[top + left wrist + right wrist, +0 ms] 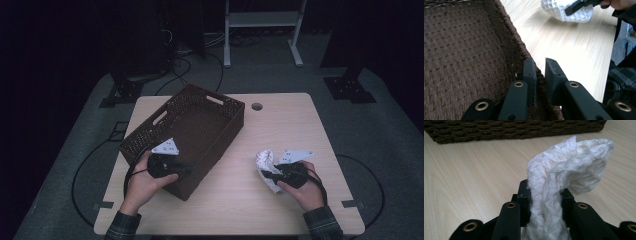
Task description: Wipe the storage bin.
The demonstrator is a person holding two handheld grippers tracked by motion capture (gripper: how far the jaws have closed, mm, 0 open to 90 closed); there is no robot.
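Grippers as I see them: left gripper (539,65) clamped on brown basket (200,120) rim, right gripper (546,192) clamped on white foam net (566,162).

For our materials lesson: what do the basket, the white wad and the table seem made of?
Basket: dark brown woven fibre, perhaps rattan or paper cord; matte, visible weave. Wad: thin white crinkled mesh or foam netting, semi-translucent. Table: light wood-look top, likely laminate; smooth with printed-looking grain.

Both grippers black: left gripper (167,167) and right gripper (285,173) each carry a grey three-cornered plate on top. Brass-ringed screw holes along the jaw arms (gripper views). Black cables trail back. Dark plaid sleeves (322,223).
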